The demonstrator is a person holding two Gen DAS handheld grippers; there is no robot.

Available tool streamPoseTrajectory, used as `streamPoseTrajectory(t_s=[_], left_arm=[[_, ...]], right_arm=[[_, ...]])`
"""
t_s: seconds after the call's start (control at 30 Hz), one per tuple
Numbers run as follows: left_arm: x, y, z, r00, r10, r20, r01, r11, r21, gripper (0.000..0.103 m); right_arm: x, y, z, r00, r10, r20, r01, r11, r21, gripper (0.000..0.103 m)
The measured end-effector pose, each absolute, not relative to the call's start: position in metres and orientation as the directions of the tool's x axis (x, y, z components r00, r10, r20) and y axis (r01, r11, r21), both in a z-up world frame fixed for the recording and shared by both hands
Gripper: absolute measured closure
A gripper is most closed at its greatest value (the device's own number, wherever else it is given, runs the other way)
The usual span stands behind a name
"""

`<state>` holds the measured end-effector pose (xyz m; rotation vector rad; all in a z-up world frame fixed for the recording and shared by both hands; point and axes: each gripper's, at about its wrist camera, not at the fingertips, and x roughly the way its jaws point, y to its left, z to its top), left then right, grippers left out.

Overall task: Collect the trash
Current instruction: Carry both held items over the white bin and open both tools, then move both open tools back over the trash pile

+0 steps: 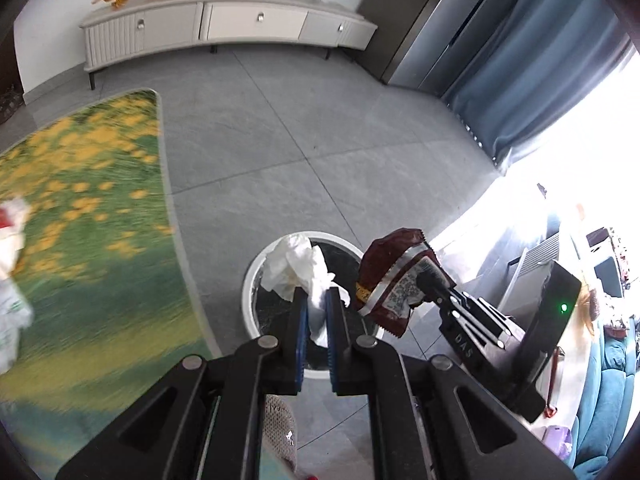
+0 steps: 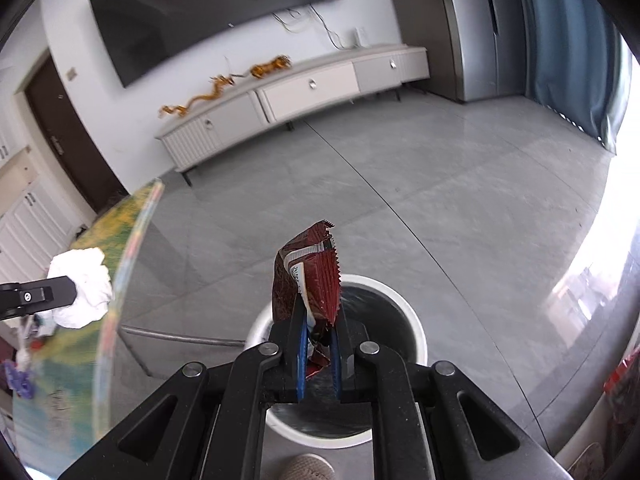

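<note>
A round white trash bin with a dark inside stands on the grey floor; it also shows in the right wrist view. My left gripper is shut on a crumpled white tissue and holds it over the bin. The tissue also shows at the left of the right wrist view. My right gripper is shut on a dark red snack wrapper above the bin. The wrapper and right gripper appear beside the tissue in the left wrist view.
A green and yellow rug lies left of the bin, with more white and red litter at its left edge. A low white TV cabinet stands along the far wall. Blue curtains hang at the right.
</note>
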<state>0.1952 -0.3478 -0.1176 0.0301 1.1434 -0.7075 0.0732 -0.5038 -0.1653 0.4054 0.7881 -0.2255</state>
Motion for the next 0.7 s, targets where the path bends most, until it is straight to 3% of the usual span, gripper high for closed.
streamPoseTrajectory(t_s=[0.2, 0.27, 0.33, 0.43, 0.53, 0.7], left_arm=[[0.213, -0.383, -0.156, 0.176, -0.482, -0.859, 0.519, 0.787, -0.335, 0.094], [0.218, -0.387, -0.165, 0.155, -0.487, -0.860, 0.514, 0.783, -0.350, 0.089], [0.222, -0.389, -0.170, 0.138, -0.497, -0.857, 0.505, 0.780, -0.371, 0.072], [0.222, -0.386, -0.168, 0.138, -0.518, -0.844, 0.508, 0.768, -0.389, 0.059], [0.222, -0.384, -0.164, 0.136, -0.532, -0.836, 0.513, 0.760, -0.400, 0.059], [0.213, -0.370, -0.143, 0.164, -0.568, -0.807, 0.523, 0.743, -0.417, 0.059]], right_arm=[[0.091, -0.515, -0.197, 0.636, -0.052, -0.770, 0.370, 0.896, 0.246, 0.092], [0.097, -0.517, -0.206, 0.619, -0.051, -0.783, 0.375, 0.896, 0.238, 0.089], [0.101, -0.518, -0.214, 0.598, -0.058, -0.799, 0.385, 0.896, 0.223, 0.082], [0.102, -0.519, -0.217, 0.590, -0.064, -0.805, 0.398, 0.890, 0.222, 0.071], [0.100, -0.519, -0.213, 0.592, -0.072, -0.803, 0.408, 0.886, 0.221, 0.064], [0.091, -0.517, -0.195, 0.617, -0.082, -0.783, 0.419, 0.876, 0.239, 0.064]])
